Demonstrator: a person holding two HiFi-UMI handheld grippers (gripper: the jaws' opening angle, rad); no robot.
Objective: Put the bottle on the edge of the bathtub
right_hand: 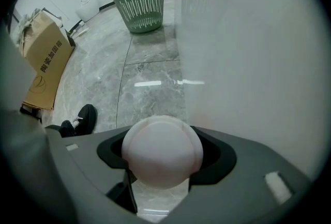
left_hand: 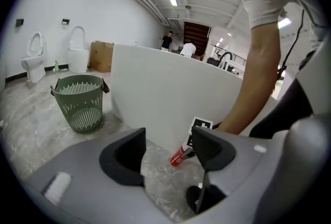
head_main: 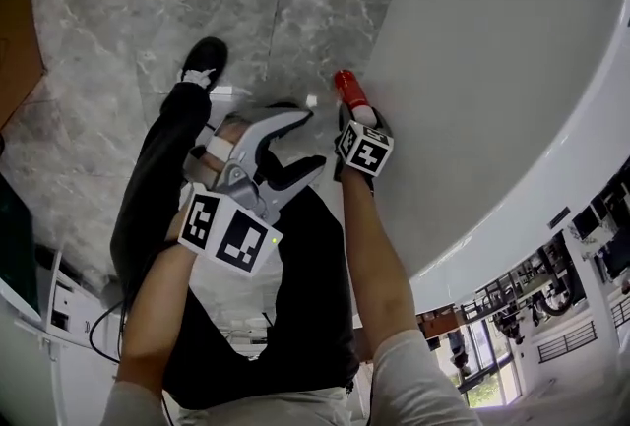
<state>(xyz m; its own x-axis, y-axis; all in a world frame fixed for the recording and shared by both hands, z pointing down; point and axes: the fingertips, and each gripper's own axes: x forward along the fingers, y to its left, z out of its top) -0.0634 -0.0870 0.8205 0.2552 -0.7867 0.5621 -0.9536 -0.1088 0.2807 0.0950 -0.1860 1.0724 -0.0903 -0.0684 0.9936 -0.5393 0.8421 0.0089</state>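
Note:
A red bottle [head_main: 346, 86] with a pale rounded end points at the floor beside the white bathtub's outer wall [head_main: 492, 70]. My right gripper [head_main: 356, 119] is shut on the bottle, low down and close to that wall. In the right gripper view the pale end of the bottle [right_hand: 161, 145] fills the gap between the jaws of the right gripper [right_hand: 161, 158], with the tub wall [right_hand: 248, 62] just to the right. My left gripper [head_main: 307, 141] hovers open to the left, holding nothing. From the left gripper [left_hand: 168, 153] view, the bottle [left_hand: 178, 157] lies ahead at the foot of the tub [left_hand: 155, 88].
A green slatted basket [left_hand: 80, 101] [right_hand: 142, 3] stands on the marble floor beyond the tub's end. Two toilets [left_hand: 77, 55] line the far wall, with a cardboard box [right_hand: 46, 47] nearby. The person's black shoe [head_main: 205, 55] rests on the floor to the left.

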